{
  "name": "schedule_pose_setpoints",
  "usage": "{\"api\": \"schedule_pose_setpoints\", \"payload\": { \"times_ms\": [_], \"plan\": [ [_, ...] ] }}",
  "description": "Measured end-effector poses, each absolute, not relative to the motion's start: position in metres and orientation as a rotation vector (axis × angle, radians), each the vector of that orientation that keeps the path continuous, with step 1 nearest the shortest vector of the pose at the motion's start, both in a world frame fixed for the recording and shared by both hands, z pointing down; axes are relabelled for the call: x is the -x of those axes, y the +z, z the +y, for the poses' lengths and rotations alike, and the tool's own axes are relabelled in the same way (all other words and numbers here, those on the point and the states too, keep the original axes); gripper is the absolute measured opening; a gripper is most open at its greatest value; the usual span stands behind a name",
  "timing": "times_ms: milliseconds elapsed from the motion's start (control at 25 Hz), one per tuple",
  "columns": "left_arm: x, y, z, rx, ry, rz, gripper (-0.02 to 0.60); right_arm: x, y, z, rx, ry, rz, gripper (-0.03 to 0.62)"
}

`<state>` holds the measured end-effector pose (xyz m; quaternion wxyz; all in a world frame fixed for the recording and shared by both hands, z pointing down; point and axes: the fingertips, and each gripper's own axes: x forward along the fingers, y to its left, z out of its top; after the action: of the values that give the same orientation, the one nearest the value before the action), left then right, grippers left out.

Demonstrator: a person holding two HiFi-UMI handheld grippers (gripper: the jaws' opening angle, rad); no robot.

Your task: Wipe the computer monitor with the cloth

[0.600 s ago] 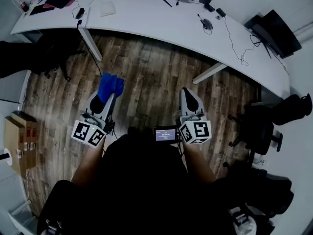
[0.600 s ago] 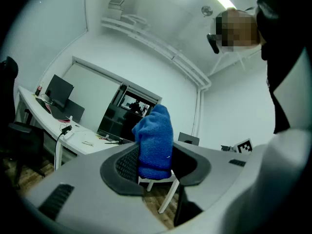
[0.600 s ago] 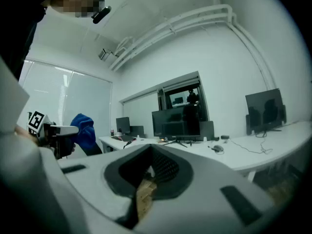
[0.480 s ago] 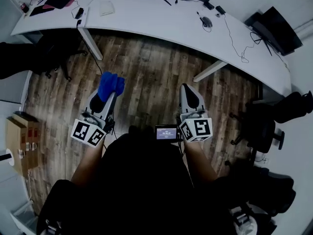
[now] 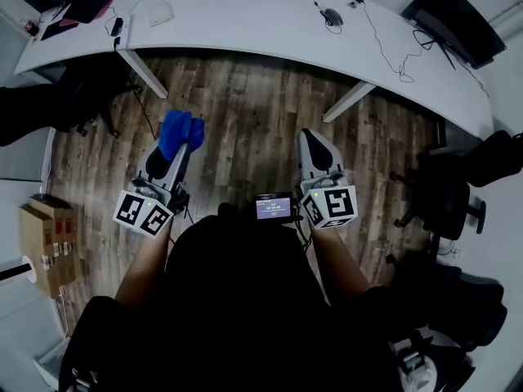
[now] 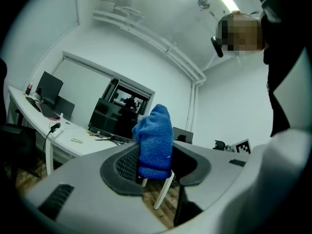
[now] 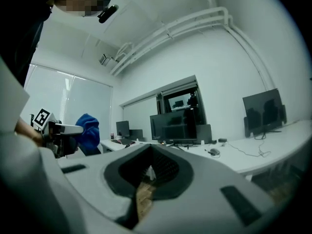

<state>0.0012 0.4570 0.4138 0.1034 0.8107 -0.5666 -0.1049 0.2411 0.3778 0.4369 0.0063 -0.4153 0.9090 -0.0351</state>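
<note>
Blue cloth (image 6: 155,140) stands clamped between jaws of the left gripper (image 6: 157,172).

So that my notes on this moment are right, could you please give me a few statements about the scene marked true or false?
1. The left gripper is shut on a blue cloth. True.
2. The right gripper grips a second cloth. False: nothing sits between its jaws.
3. The cloth is pressed against the monitor. False: the monitor stands on the white desk, and the cloth is held apart from it, over the wooden floor.
4. A computer mouse lies on the desk. True.
</note>
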Motion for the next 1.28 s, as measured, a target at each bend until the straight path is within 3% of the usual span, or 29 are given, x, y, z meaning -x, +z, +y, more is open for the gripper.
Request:
{"api": "schedule_pose_setpoints", "payload": {
  "times_ms": [640,1280],
  "plan": [
    [-0.054,0.413,0.406,-2.449,-0.247,-1.591,0.149,-0.287,0.453,0.336,1.301,-0.176,2.833,0.003],
    [-0.044,0.428,0.271,-2.458,-0.295,-1.490,0.149,-0.285,0.457,0.217,1.409,-0.190,2.828,0.002]
  ]
}}
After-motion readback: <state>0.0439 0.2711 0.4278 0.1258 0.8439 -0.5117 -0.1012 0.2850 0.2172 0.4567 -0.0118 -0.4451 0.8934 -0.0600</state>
